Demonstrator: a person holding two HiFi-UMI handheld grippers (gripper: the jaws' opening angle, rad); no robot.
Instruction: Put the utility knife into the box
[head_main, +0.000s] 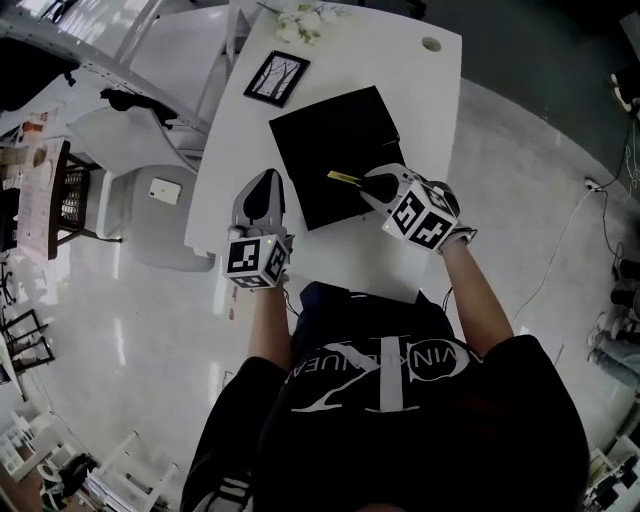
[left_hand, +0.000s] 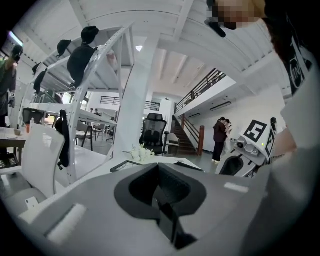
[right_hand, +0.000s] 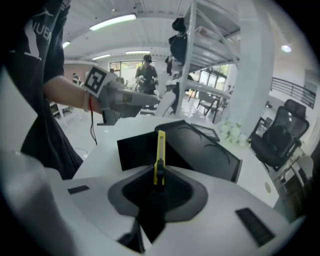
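Note:
A black box (head_main: 332, 150) lies in the middle of the white table (head_main: 420, 90); in the right gripper view the black box (right_hand: 200, 145) stands just beyond the jaws. My right gripper (head_main: 378, 186) is shut on a yellow utility knife (head_main: 346, 178), held over the box's near right part. From the right gripper view the knife (right_hand: 160, 152) sticks up and forward out of my right gripper (right_hand: 159, 182). My left gripper (head_main: 264, 196) hovers at the table's left edge, beside the box. In its own view my left gripper (left_hand: 159, 172) has its jaws together with nothing between them.
A black picture frame (head_main: 277, 77) and white flowers (head_main: 301, 20) sit at the table's far end, with a round cable hole (head_main: 431, 44) at the far right. A white chair (head_main: 135, 140) stands left of the table. People stand far off in the room.

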